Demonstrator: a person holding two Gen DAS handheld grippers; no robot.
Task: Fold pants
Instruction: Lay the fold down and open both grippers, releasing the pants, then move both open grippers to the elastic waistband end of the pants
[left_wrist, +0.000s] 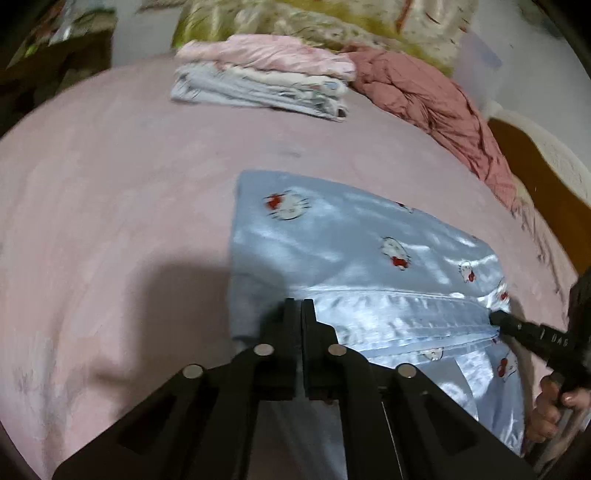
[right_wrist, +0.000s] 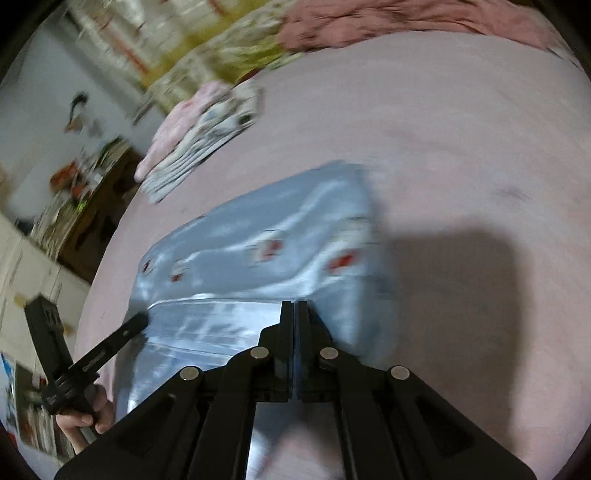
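Light blue satin pants (left_wrist: 332, 243) with cat prints lie on the pink bed. My left gripper (left_wrist: 298, 306) is shut on the left end of the waistband (left_wrist: 399, 314) and holds it lifted. My right gripper (right_wrist: 294, 308) is shut on the other end of the waistband (right_wrist: 214, 321). The waistband is stretched between the two. The right gripper also shows in the left wrist view (left_wrist: 496, 318), and the left gripper in the right wrist view (right_wrist: 142, 320). The far part of the pants (right_wrist: 280, 225) rests on the bed.
A stack of folded clothes (left_wrist: 266, 81) lies at the far side of the pink bed (left_wrist: 110, 221). A crumpled dusty-pink garment (left_wrist: 436, 107) lies at the far right. Floral bedding (left_wrist: 295, 18) is behind. A wooden bed edge (left_wrist: 535, 177) is on the right.
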